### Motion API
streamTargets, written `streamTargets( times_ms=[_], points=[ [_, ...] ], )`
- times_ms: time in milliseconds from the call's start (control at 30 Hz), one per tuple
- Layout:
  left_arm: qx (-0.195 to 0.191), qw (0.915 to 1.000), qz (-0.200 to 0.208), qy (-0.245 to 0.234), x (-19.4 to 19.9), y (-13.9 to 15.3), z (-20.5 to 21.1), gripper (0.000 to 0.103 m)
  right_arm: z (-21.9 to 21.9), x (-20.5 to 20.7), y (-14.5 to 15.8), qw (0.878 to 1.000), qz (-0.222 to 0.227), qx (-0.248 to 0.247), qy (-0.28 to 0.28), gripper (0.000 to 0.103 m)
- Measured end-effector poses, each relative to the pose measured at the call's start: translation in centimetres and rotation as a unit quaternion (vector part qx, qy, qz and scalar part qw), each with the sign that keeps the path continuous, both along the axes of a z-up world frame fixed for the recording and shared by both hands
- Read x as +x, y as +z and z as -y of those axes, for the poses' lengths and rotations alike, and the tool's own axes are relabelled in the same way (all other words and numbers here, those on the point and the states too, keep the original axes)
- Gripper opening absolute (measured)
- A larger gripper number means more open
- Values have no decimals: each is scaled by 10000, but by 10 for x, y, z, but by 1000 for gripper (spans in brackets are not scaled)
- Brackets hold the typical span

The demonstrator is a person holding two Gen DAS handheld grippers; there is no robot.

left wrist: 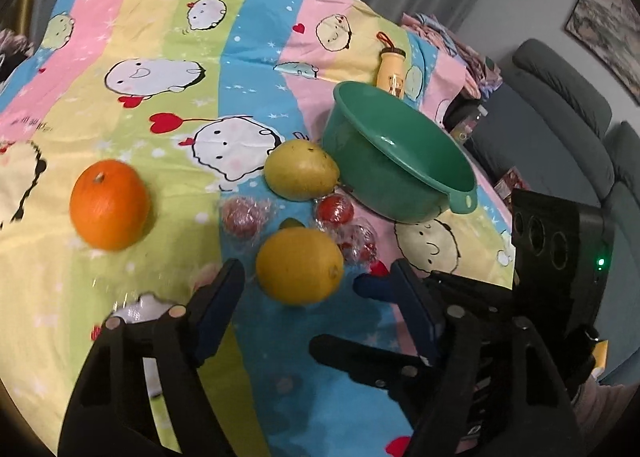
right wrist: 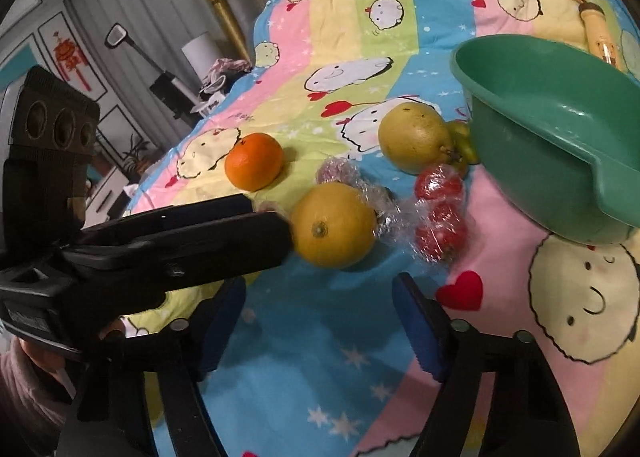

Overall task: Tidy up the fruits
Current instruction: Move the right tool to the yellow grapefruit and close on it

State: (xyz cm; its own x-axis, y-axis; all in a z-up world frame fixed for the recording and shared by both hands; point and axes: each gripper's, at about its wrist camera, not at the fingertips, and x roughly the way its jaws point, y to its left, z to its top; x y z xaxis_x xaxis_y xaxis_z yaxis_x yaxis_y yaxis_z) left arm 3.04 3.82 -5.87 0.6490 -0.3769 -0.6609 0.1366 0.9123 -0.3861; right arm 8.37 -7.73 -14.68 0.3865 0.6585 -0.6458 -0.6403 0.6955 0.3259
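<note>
a desk covered with a striped cartoon cloth point(left wrist: 168, 69) is seen from both wrist views. the left tongs point(left wrist: 316, 277) are held wide open, nothing between the fingers, and the lemon point(left wrist: 299, 265) lies on the cloth just beyond the gap between the tips. in the right wrist view the left tongs point(right wrist: 264, 213) are seen from the side, coming in from the left, with the tips reaching the left side of the lemon point(right wrist: 334, 224); whether contact is made cannot be told. the right tongs point(right wrist: 320, 289) are also spread wide and hold nothing, poised over bare cloth just near of the lemon.

an orange point(left wrist: 109, 204) sits well apart to the left of the lemon. a pear point(left wrist: 301, 170) lies farther off, just beside the left wall of a green bowl point(left wrist: 400, 161), which is seen tilted on the right with nothing in it. between pear and lemon, several small red fruits in clear wrap point(left wrist: 335, 207) are scattered, one of them to the left point(left wrist: 245, 217). in the right wrist view the wrap point(right wrist: 440, 213) is seen touching the right side of the lemon. something small and green point(right wrist: 464, 143) is tucked between pear and bowl. a yellow bottle with an orange loop point(left wrist: 391, 73) lies on the cloth beyond the bowl.
</note>
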Motion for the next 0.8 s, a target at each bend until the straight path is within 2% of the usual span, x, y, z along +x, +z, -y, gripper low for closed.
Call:
streamTargets(
  times_ms=[133,333,400,667,800],
  points=[
    [150,9998,-56,-105,12,-4,2,72,-5,10,-5,9999,-126,71,5,63],
    [264,9989,-214,-335,26,-12,5,71,-8,23,-9,9995,-250,168,-134,59],
    [292,9985,-258,-384,28,-14,7,63,-8,26,-11,9993,-275,196,-127,55],
    [419,9983,-279,-279,27,-15,6,53,-8,26,-9,9997,-195,150,-86,53],
    [340,9987,-275,-255,21,-12,6,53,-6,21,-8,9996,-150,238,-76,53]
  ],
)
